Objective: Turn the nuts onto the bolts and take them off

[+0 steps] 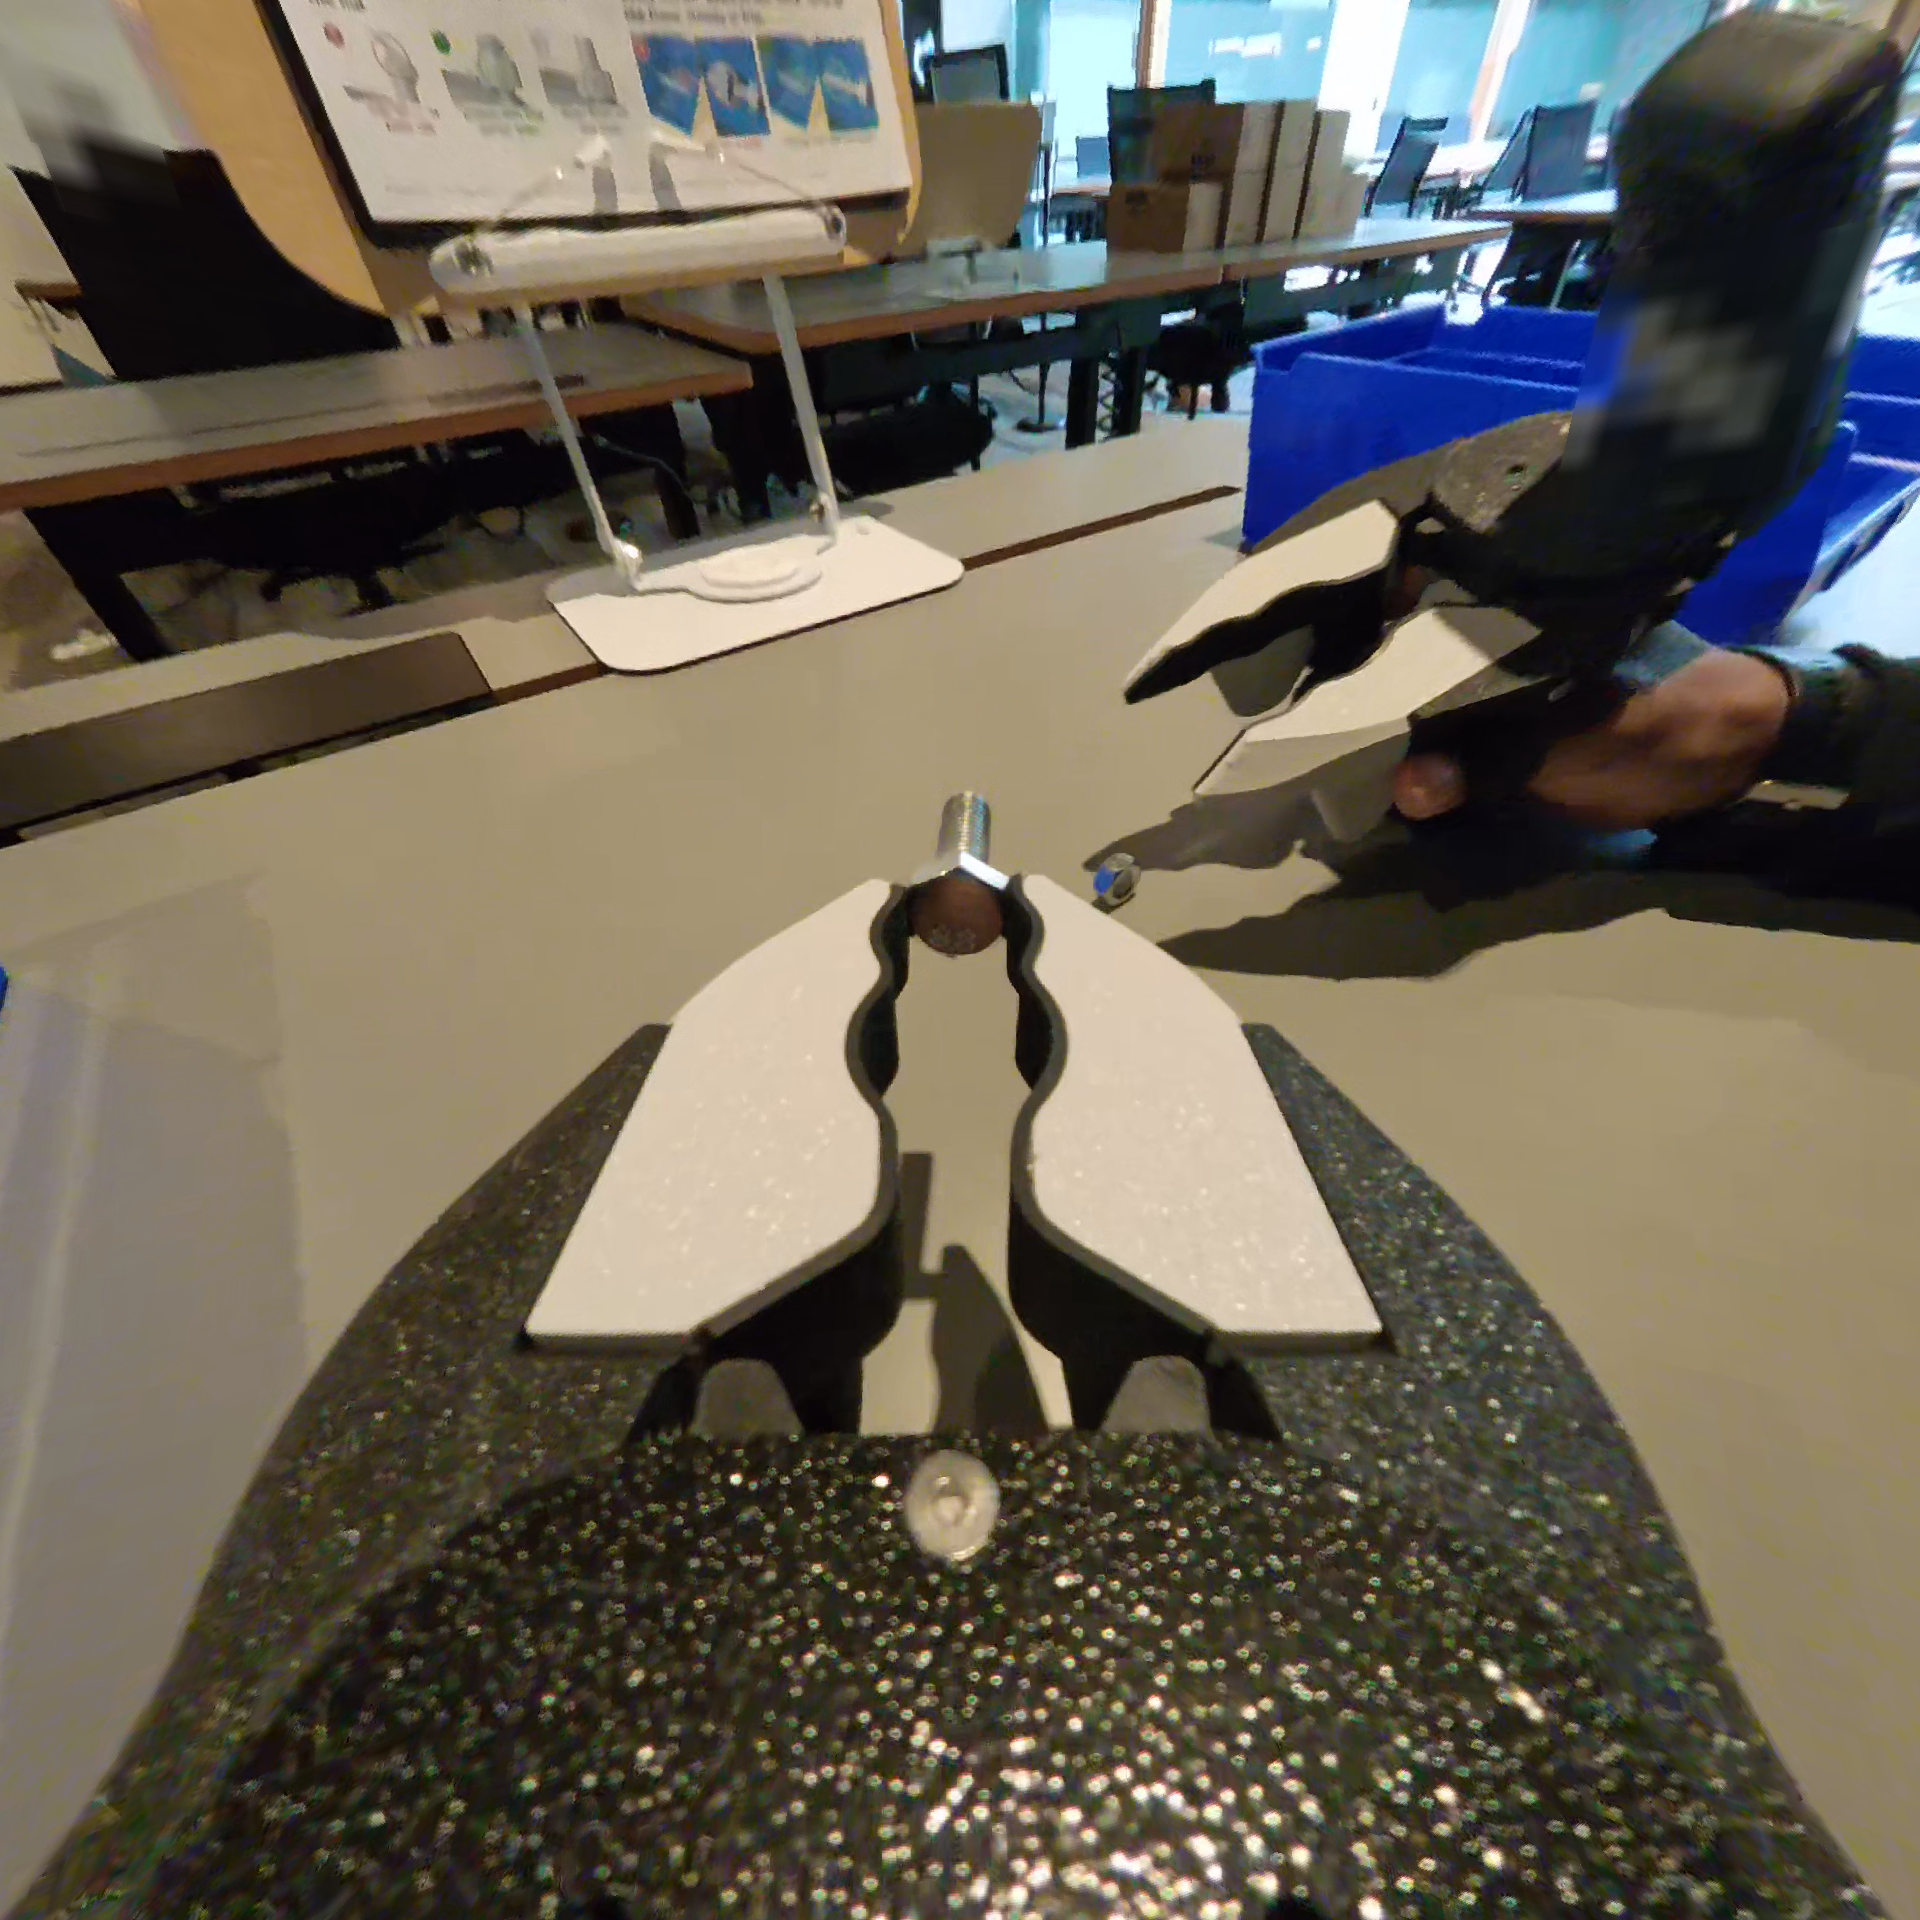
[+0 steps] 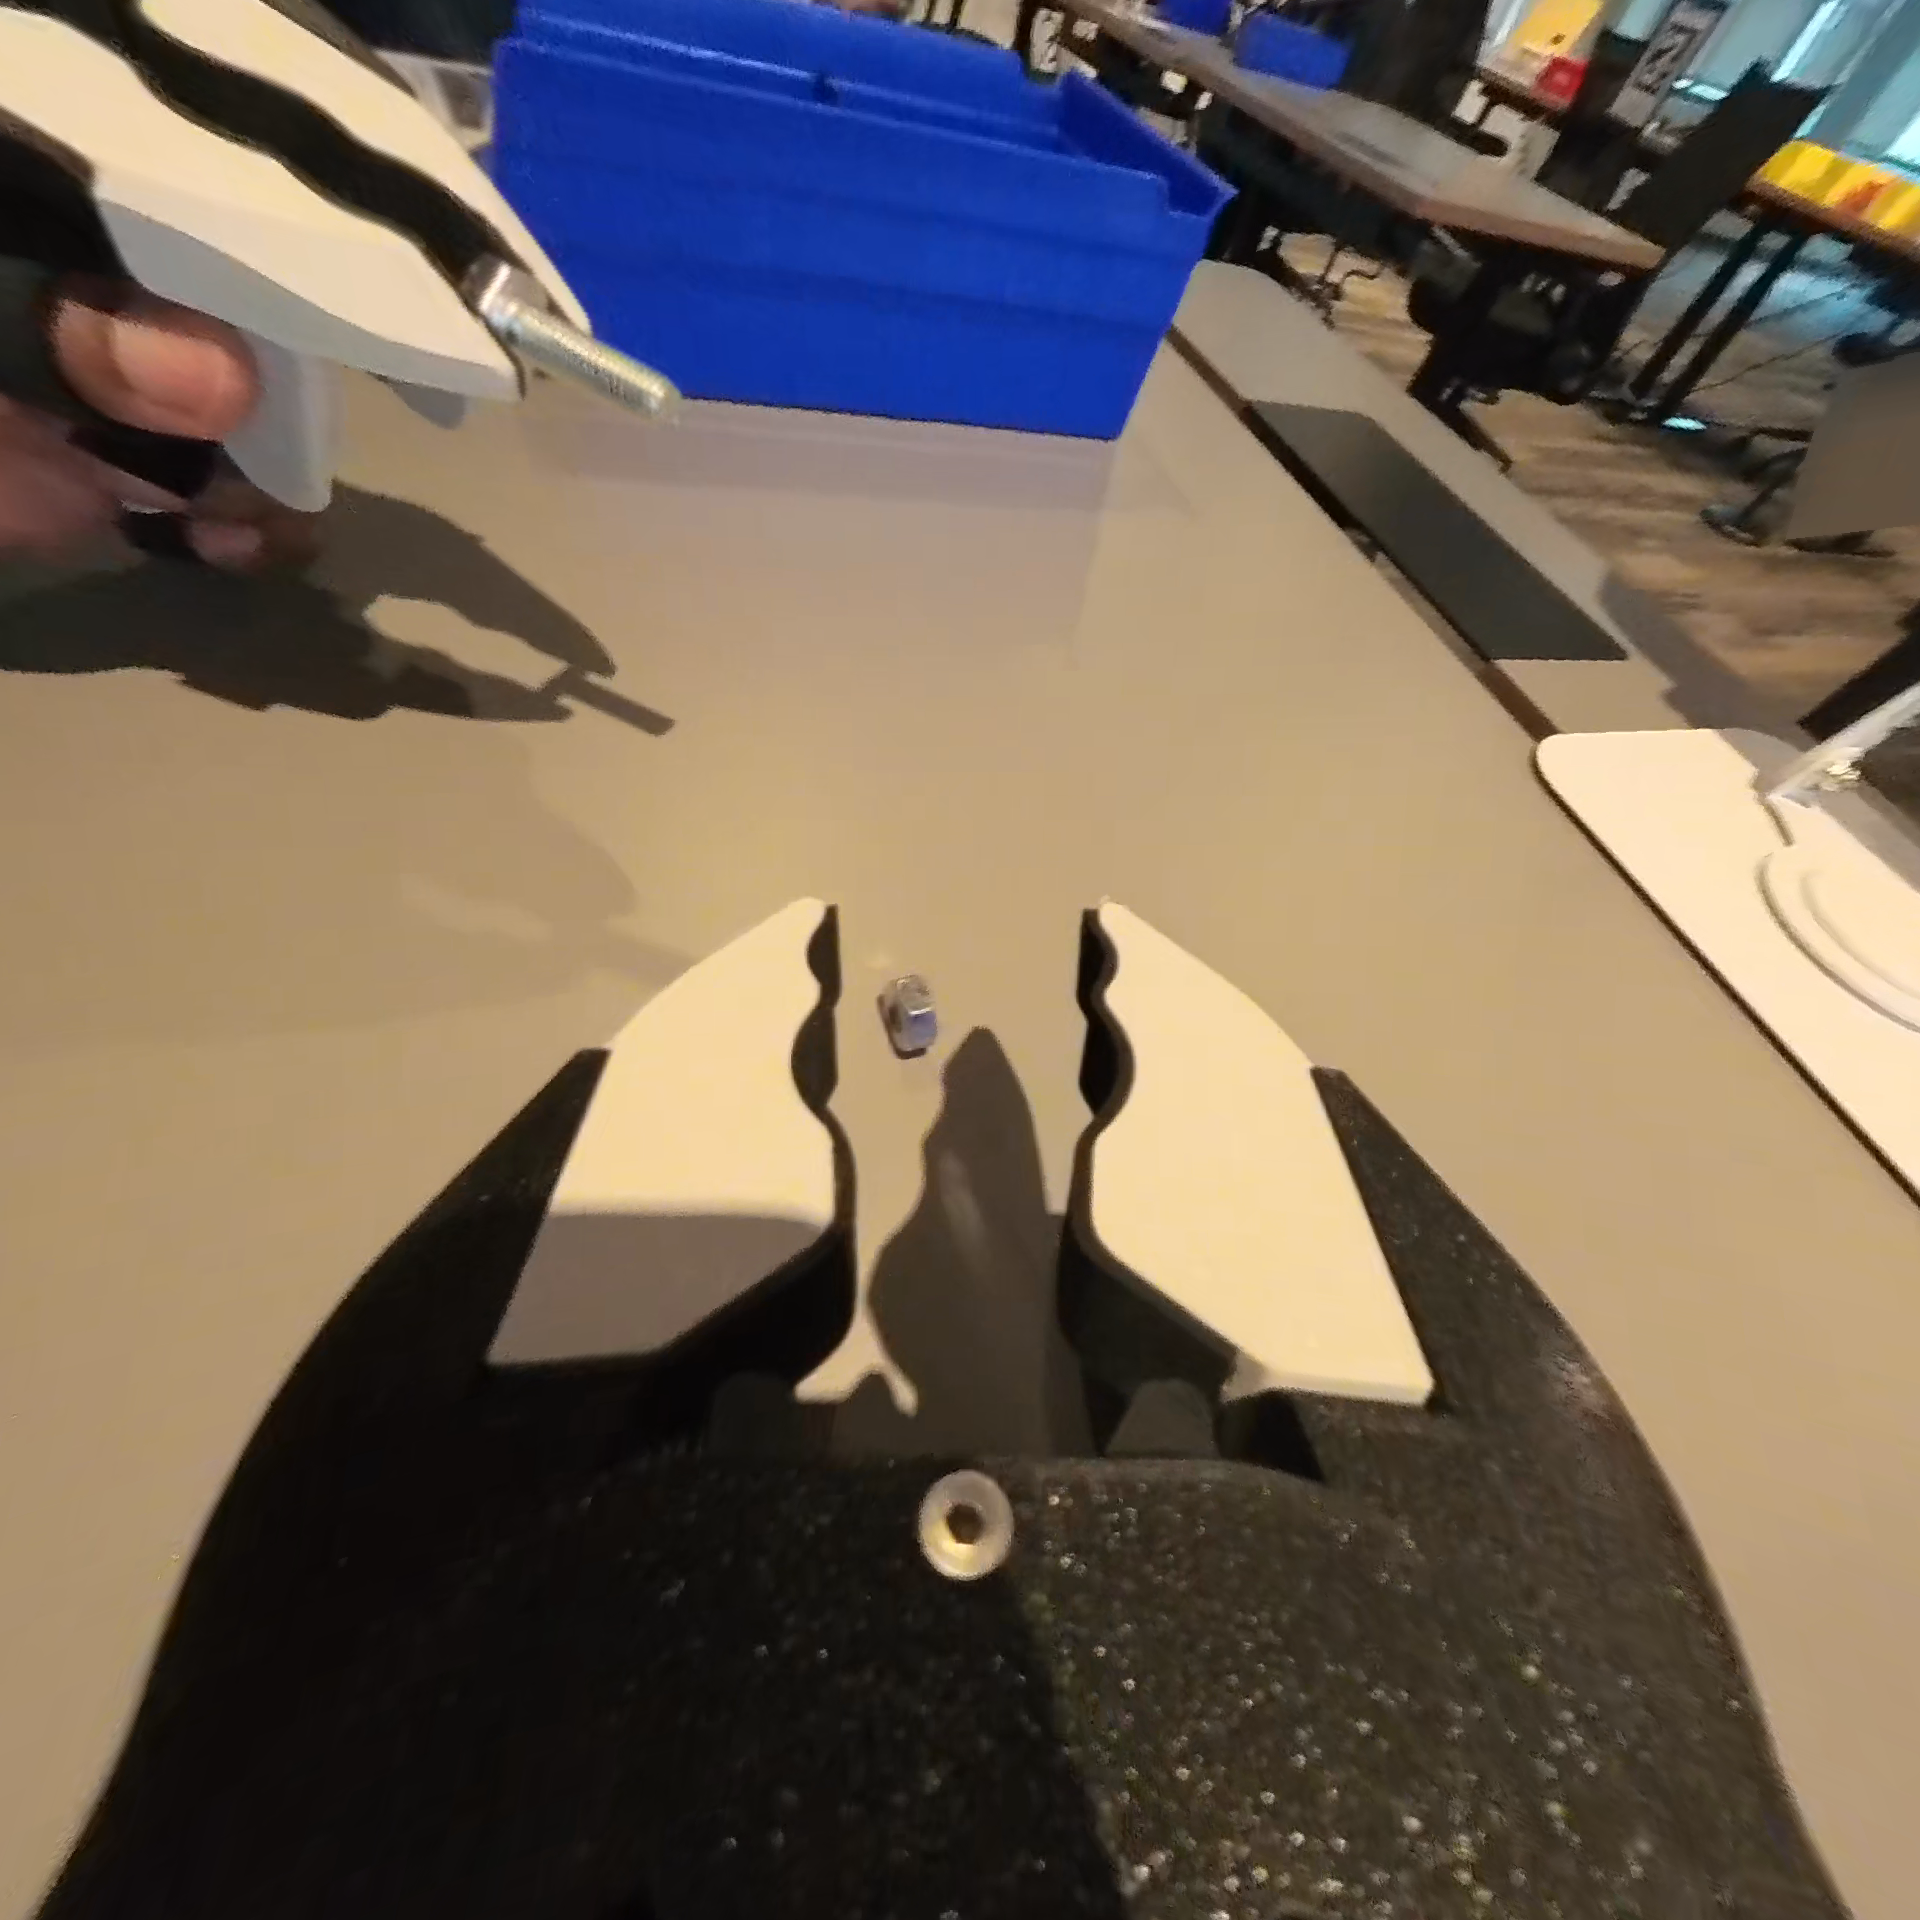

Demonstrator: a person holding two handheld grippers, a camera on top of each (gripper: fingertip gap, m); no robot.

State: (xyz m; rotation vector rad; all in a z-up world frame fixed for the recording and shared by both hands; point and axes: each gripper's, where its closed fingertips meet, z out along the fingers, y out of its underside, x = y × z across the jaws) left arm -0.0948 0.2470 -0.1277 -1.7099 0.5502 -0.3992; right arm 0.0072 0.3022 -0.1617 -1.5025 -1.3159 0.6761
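Observation:
My left gripper (image 1: 958,891) is shut on the hex head of a silver bolt (image 1: 961,871), whose threaded shank points forward above the grey table (image 1: 520,935). The same bolt (image 2: 577,348) shows in the right wrist view at the upper left, held in the left gripper (image 2: 499,312). A small silver nut with a blue insert (image 2: 909,1015) lies on the table between the open fingers of my right gripper (image 2: 956,920), nearer the left finger and touching neither. In the left wrist view the nut (image 1: 1117,878) lies just right of the bolt, below the right gripper (image 1: 1174,727).
Blue plastic bins (image 2: 852,229) stand at the table's far side, also seen in the left wrist view (image 1: 1455,416). A white document stand with a flat base (image 1: 758,603) holds a printed sheet; its base shows in the right wrist view (image 2: 1714,883). Desks and chairs fill the room behind.

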